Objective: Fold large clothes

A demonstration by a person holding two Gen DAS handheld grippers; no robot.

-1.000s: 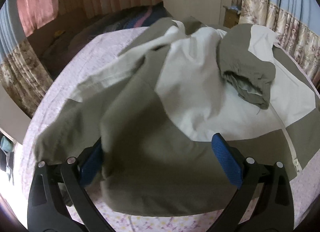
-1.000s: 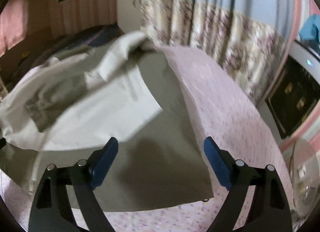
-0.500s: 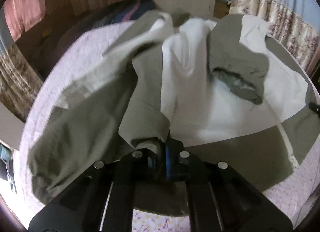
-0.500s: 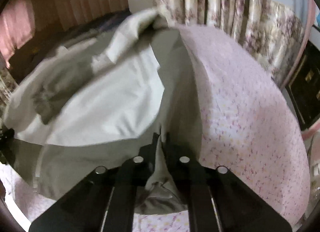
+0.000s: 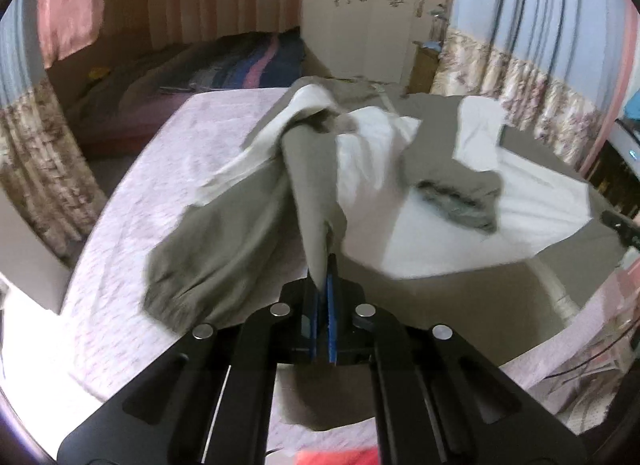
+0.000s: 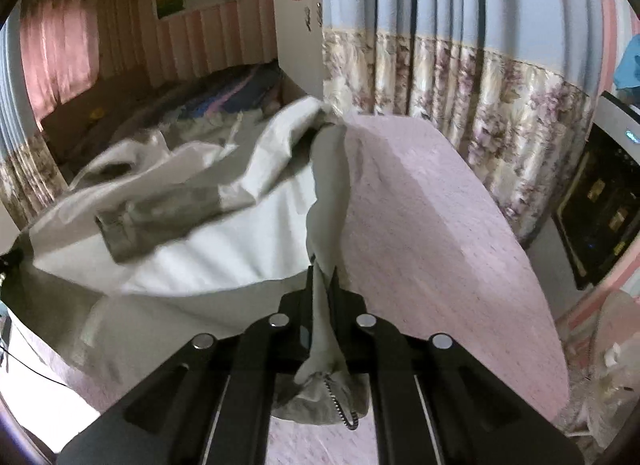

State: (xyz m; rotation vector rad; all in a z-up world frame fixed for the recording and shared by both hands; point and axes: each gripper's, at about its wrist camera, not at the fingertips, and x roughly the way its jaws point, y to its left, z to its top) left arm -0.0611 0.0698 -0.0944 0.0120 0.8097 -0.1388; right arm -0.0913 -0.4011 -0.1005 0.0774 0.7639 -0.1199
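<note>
Both pinched tight: left hand-held gripper [image 5: 323, 285] & right hand-held gripper [image 6: 323, 285] each grip the jacket [image 5: 432, 233] hem. Lifting step; next, prob carry hem fwd, keep level.

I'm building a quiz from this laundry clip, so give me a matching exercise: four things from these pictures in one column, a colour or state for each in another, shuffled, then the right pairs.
Things:
1. left hand-held gripper
2. bed cover
3. jacket cuff
4. jacket zipper end

States:
A. pink, flower print
B. hangs below the right hand-held gripper
C. shut on olive jacket cloth
D. lies on the white panel

Pairs: 1-C, 2-A, 3-D, 4-B
</note>
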